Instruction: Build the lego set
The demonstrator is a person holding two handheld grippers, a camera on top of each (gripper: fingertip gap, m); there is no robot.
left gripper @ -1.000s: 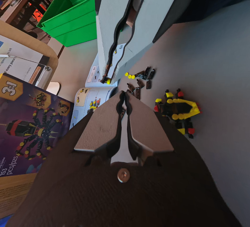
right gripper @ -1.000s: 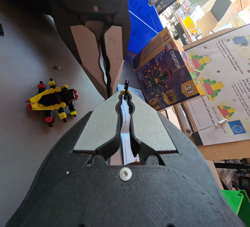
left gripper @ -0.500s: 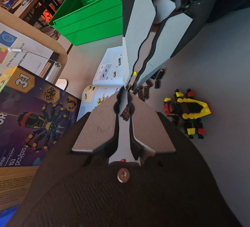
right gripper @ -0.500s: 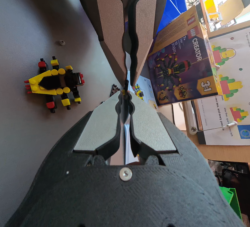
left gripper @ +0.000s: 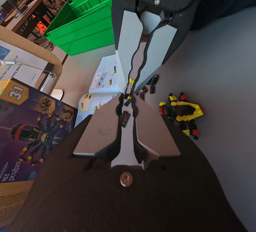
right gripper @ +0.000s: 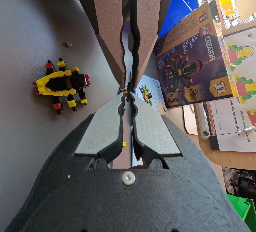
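Observation:
My left gripper (left gripper: 127,98), with brown pads, and my right gripper (right gripper: 127,97), with grey pads, meet tip to tip above the grey table (left gripper: 214,73). The right gripper is shut on a small black and yellow piece (right gripper: 127,93). The left gripper (right gripper: 128,86) is shut on a small black piece (right gripper: 129,85) that touches it. In the left wrist view the joined pieces (left gripper: 127,96) sit between the two pairs of tips. The black, yellow and red partial spider body (left gripper: 180,112) lies on the table, apart from both grippers; it also shows in the right wrist view (right gripper: 61,84).
Loose dark pieces (left gripper: 151,87), a dark plate (left gripper: 124,118) and yellow round studs (left gripper: 130,80) lie near the open instruction booklet (left gripper: 105,78). The set box (left gripper: 34,125), a clipboard with a sheet (left gripper: 20,65), green bins (left gripper: 83,29) and a blue bin (right gripper: 178,4) border the table.
The two grippers have closed the gap between them: a second ago their tips were apart, now they meet with the small pieces pressed together.

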